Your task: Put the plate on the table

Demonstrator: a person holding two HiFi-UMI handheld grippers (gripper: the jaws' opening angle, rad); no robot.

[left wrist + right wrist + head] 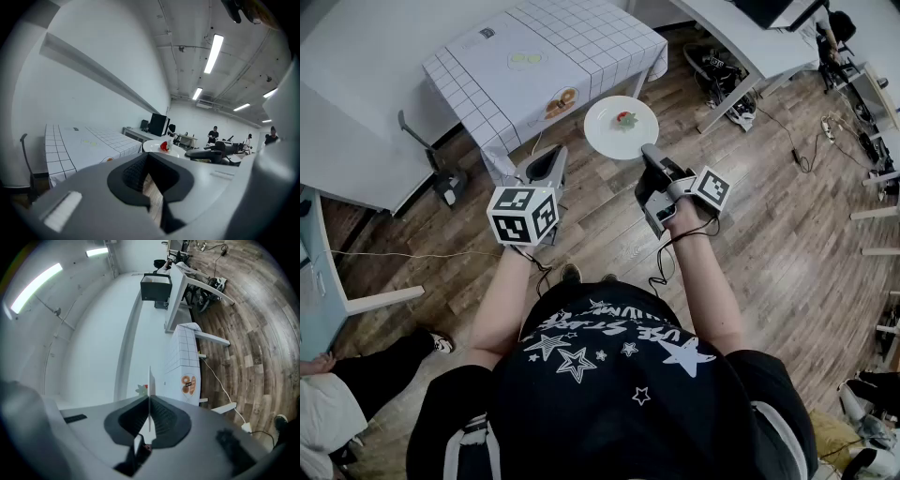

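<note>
Now the bench (478, 70) sits ahead, to the left. My left gripper (547, 166) is spread, holding nothing. The plate (602, 131) hangs over the floor (769, 253), its rim pinched in my right gripper (649, 155). I should keep it flat and go slow so the food (625, 118) does not slide off.

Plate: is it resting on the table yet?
No, the plate hangs over the wooden floor, clamped in the right hand-held gripper.
</note>
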